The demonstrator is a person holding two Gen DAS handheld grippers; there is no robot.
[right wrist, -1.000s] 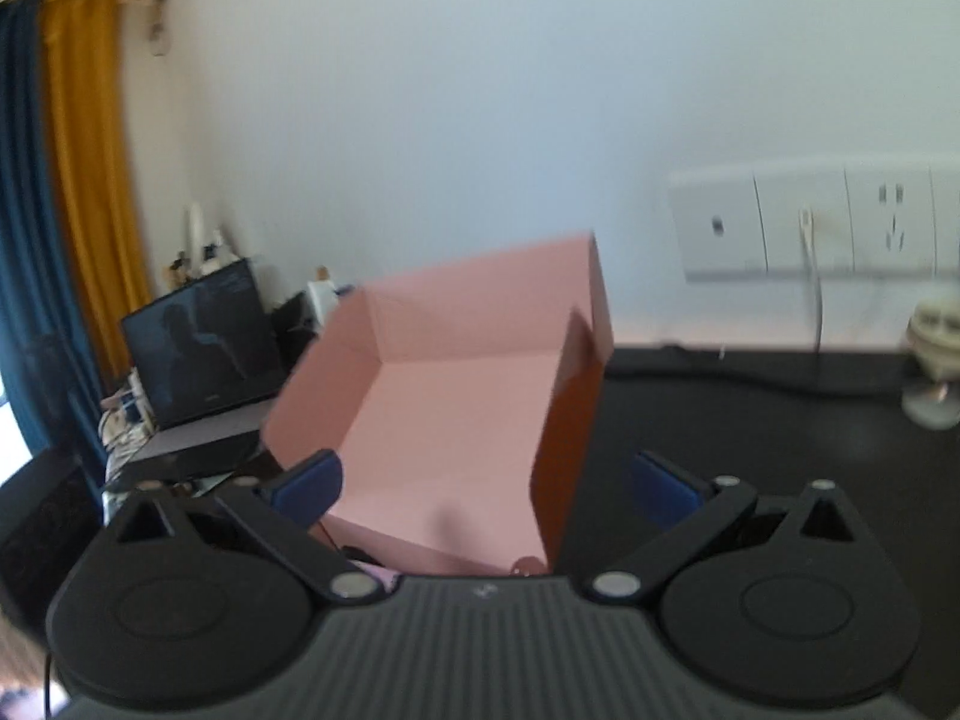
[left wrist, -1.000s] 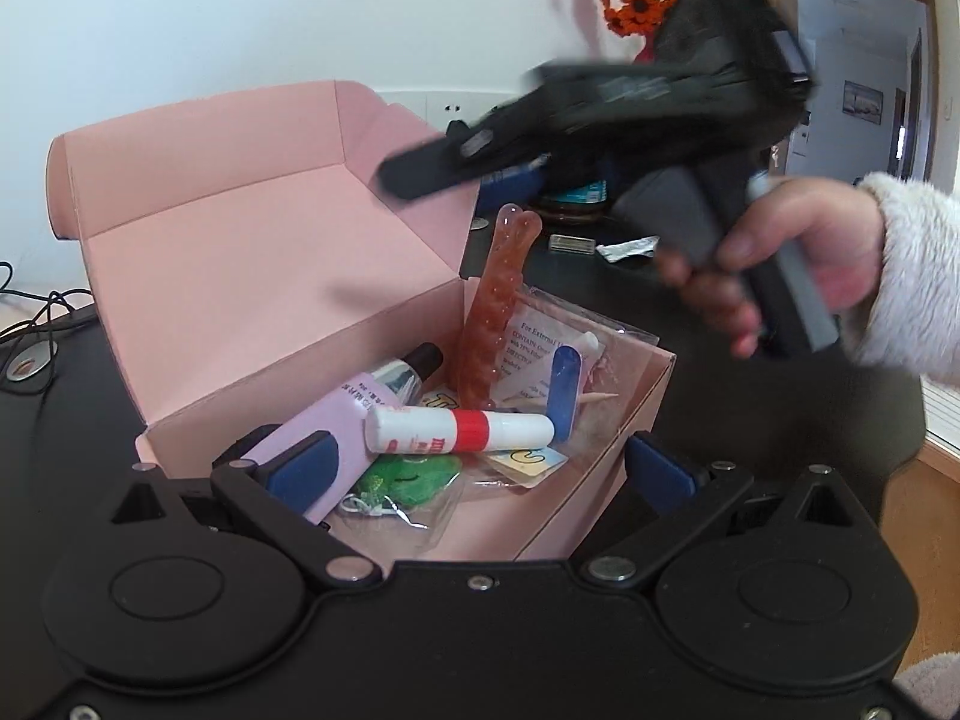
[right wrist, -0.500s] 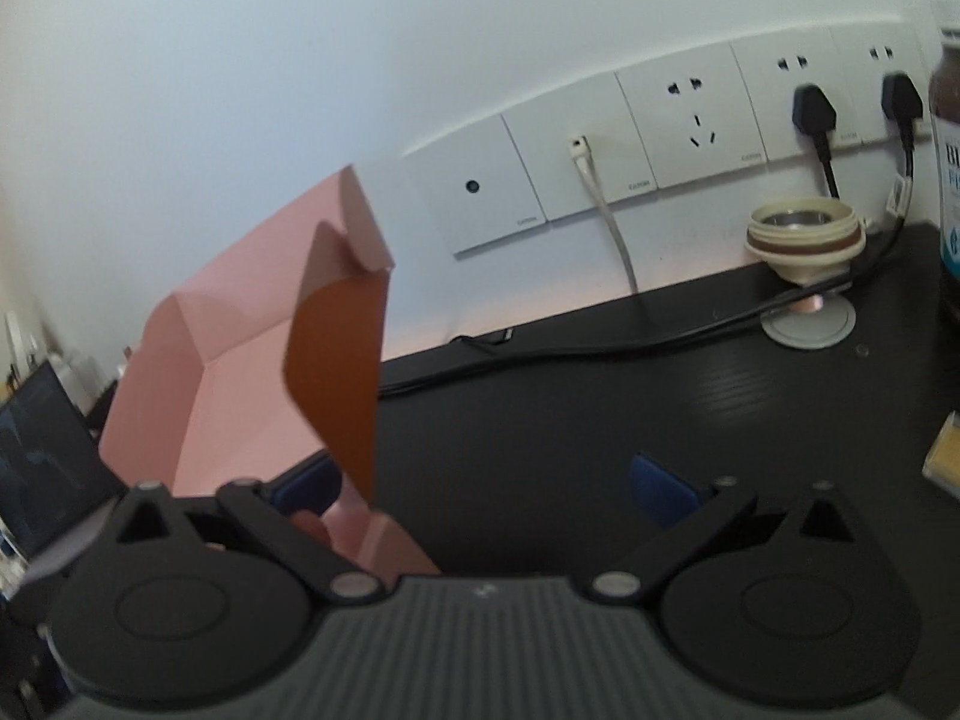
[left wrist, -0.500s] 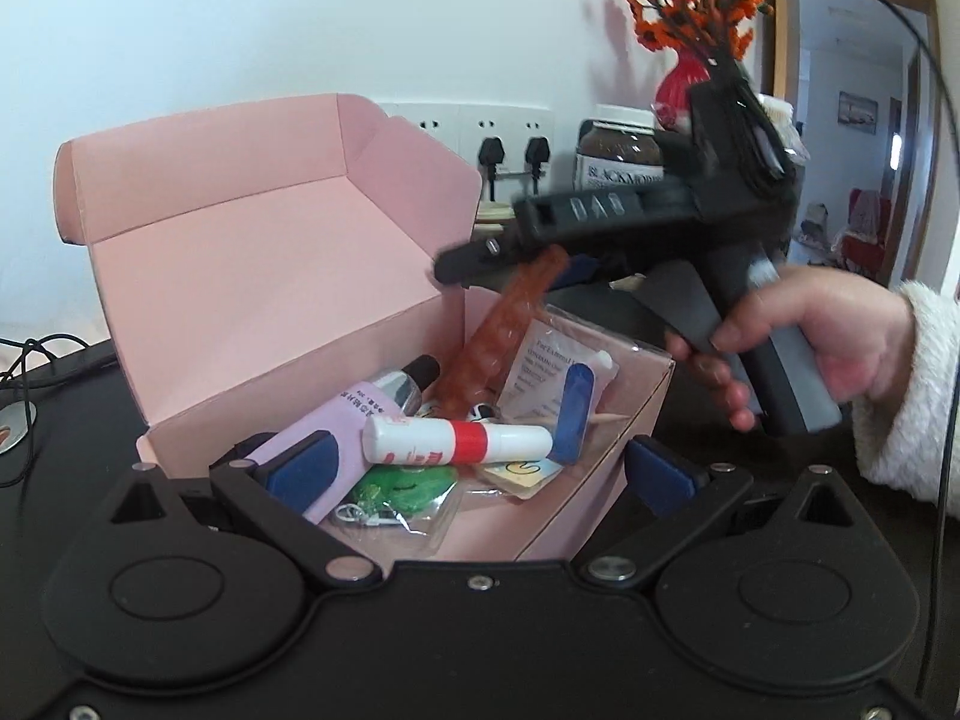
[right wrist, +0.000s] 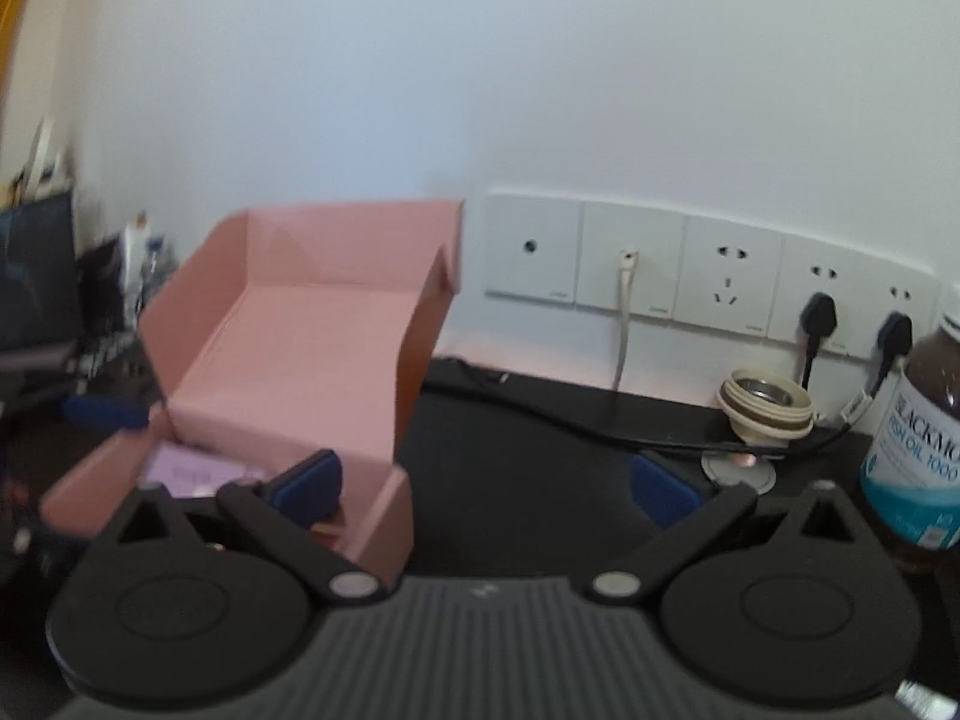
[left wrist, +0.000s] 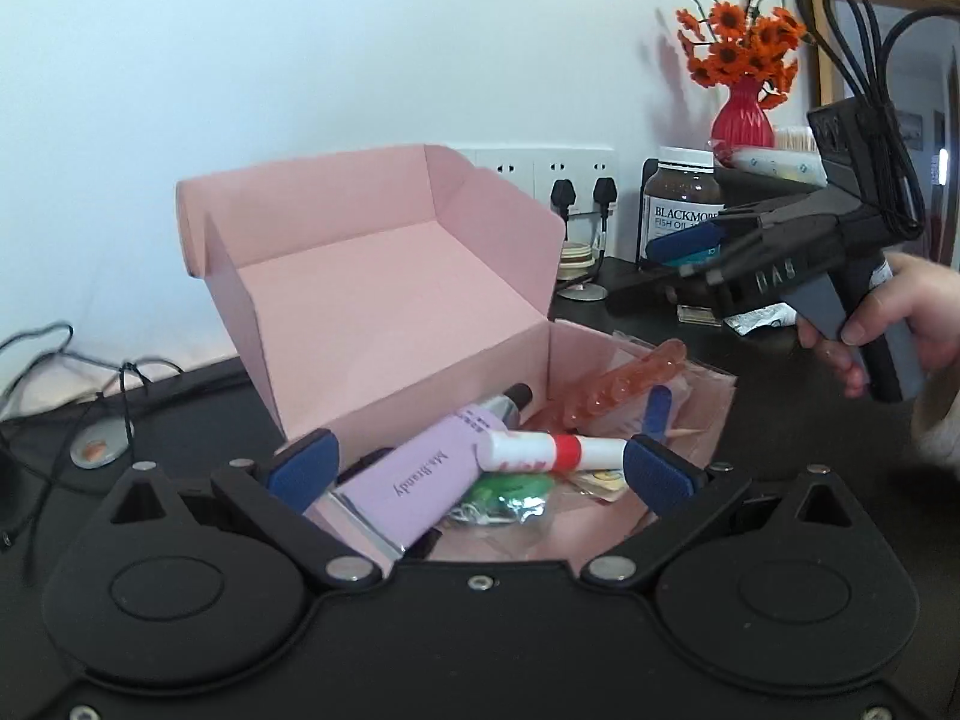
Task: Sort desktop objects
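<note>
black desk (left wrist: 750, 420) — pink box (left wrist: 384, 300) holds lilac tube (left wrist: 420, 480), glue stick (left wrist: 552, 450); both hand-held grippers wide, empty.

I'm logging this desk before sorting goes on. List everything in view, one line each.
box: 1, pink, lid open, on black desk
tube: 1, lilac, in box
glue stick: 1, white and red, in box, across tube
packet: 1, green, in box, under stick
beaded piece: 1, translucent orange, leaning in box
bottle: 1, brown, desk right
vase: 1, red, orange flowers, behind bottle
left gripper: open, over box
right gripper: open, empty, beside box
hand: 1, holding right gripper
</note>
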